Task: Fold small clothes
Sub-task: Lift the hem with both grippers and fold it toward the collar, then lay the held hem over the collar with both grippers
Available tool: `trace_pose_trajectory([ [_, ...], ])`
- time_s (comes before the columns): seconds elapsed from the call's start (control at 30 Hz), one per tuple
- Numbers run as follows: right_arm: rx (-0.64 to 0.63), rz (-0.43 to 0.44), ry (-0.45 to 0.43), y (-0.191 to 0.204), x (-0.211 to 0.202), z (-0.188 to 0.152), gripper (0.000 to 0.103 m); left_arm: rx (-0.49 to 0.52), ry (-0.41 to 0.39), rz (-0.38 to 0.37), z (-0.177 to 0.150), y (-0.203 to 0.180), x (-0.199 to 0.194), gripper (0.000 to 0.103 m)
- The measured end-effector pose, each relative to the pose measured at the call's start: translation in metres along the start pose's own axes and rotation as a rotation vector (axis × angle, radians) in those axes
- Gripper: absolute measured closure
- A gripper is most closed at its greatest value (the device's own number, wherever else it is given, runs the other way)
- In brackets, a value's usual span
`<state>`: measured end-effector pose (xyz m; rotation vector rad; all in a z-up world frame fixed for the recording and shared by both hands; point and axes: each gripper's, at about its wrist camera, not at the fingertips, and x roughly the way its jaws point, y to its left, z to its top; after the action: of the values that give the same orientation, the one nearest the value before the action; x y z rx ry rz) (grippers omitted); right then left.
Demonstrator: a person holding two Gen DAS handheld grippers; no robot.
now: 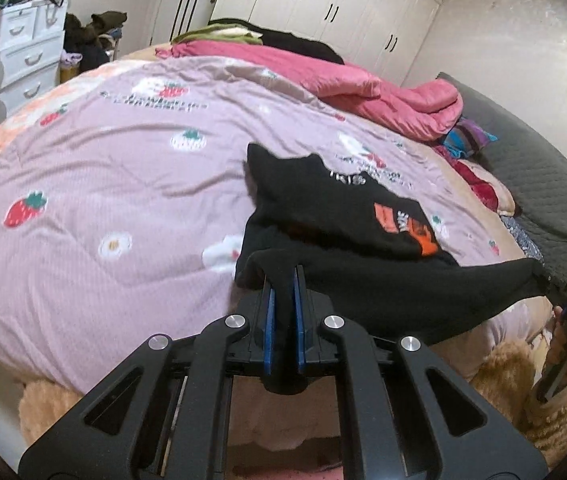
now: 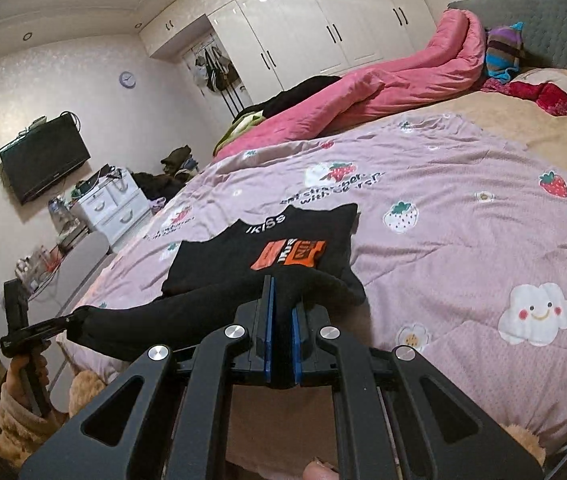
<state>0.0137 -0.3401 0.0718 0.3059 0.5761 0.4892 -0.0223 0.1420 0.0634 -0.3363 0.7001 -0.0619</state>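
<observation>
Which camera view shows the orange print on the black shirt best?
The right wrist view: the orange print on the black shirt lies flat and nearly whole. In the left wrist view the orange print is folded, skewed and partly hidden.

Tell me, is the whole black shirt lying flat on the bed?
No. The left gripper and the right gripper each pinch the near edge of the black shirt and hold it off the strawberry quilt.
</observation>
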Motion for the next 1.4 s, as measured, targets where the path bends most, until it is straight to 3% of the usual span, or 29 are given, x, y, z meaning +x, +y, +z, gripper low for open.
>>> trace_pose_trajectory([
  [0.27, -0.016, -0.045, -0.039, 0.005, 0.008, 0.017, 0.097, 0.006, -0.060, -0.022, 0.028, -0.005, 0.004, 0.101],
  [0.67, -0.020, -0.083, -0.054, 0.004, 0.040, 0.055, 0.097, 0.043, -0.129, 0.054, 0.068, -0.020, 0.025, 0.101],
  [1.07, 0.005, -0.137, -0.029, -0.009, 0.090, 0.082, 0.097, 0.015, -0.112, 0.074, 0.099, -0.015, 0.066, 0.101],
  [1.4, 0.044, -0.133, 0.000, -0.020, 0.130, 0.102, 0.097, 0.014, -0.107, 0.116, 0.115, -0.010, 0.095, 0.101],
])
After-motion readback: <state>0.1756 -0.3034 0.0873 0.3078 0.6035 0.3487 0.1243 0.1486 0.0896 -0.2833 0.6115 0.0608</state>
